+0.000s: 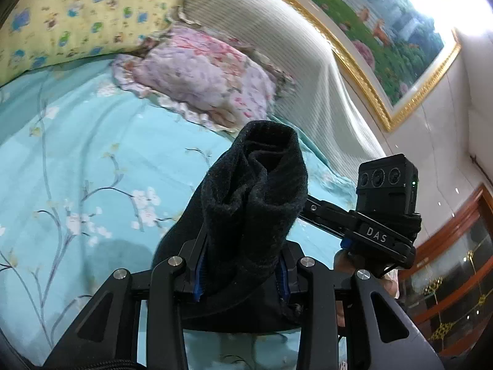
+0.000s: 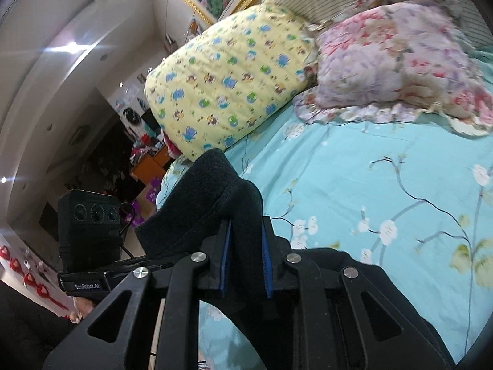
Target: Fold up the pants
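My left gripper [image 1: 243,280] is clamped on a thick bunch of the black pants [image 1: 255,197]; the blue-edged pads press into the cloth from both sides, and the fabric rises past the fingertips in a rolled, fuzzy fold that stands well above the bed. From the right wrist view, my right gripper [image 2: 246,262] pinches another part of the same pants [image 2: 212,197], a thinner layer squeezed between its pads, with the rest of the dark cloth draped off to the left over the finger.

Each view catches the other gripper close by. In the left wrist view, the right one's camera block [image 1: 388,182] sits just to the right of the bunched fabric, and part of my hand [image 1: 345,262] shows below it. In the right wrist view, the left one's camera block [image 2: 89,215] sits at the left.

Below the held cloth lies the turquoise bedsheet [image 1: 92,160] printed with branches and white blossoms. Farther up the bed rest a pink floral pillow [image 1: 209,77] with a frilled edge and, beside it, a yellow pillow [image 1: 77,12] with small blue and green figures. Behind them stands a cream ribbed headboard cover [image 1: 292,46], and above that a gold-framed picture [image 1: 385,30] hangs on the wall. At the far right edge, a wooden cabinet [image 1: 456,265] is visible.
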A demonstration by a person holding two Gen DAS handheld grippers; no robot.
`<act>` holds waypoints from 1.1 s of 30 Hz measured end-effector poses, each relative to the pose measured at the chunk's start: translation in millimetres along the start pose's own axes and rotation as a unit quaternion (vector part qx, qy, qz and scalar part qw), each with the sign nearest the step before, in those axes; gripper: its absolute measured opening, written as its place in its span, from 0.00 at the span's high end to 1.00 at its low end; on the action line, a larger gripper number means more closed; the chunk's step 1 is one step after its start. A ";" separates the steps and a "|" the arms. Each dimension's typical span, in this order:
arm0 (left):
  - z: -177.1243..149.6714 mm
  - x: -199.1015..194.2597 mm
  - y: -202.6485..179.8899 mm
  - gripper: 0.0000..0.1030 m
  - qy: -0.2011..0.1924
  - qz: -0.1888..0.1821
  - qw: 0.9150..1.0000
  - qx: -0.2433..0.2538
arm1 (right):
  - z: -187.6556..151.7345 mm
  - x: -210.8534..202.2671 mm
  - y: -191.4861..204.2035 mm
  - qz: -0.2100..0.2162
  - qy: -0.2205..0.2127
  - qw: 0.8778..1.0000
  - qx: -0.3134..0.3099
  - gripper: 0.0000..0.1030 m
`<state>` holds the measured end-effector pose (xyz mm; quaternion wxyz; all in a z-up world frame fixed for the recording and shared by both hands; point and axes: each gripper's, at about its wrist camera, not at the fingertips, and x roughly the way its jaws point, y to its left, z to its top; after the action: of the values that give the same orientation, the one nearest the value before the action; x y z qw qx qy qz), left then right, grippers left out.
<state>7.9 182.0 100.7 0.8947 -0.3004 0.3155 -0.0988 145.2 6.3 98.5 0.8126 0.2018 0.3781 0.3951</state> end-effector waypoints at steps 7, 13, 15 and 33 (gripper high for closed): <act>-9.8 14.8 -39.3 0.66 0.024 -0.019 0.999 0.031 | -17.1 -40.6 -12.8 -0.009 -0.033 0.999 0.015 0.81; -20.9 32.2 -74.1 0.66 0.044 -0.038 0.997 0.060 | -33.4 -76.8 -28.2 -0.018 -0.062 0.997 0.034 0.81; -27.5 40.6 -86.8 0.66 0.055 -0.046 0.995 0.069 | -39.5 -88.6 -32.8 -0.021 -0.071 0.996 0.039 0.81; -83.5 112.0 -155.1 0.66 0.144 -0.066 0.979 0.127 | -106.9 -170.6 -85.8 -0.067 -0.127 0.984 0.110 0.82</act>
<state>45.3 -22.7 85.4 0.8623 -0.1875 0.4051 -0.2391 35.9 -178.2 54.7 0.8513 0.3125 0.3256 0.2675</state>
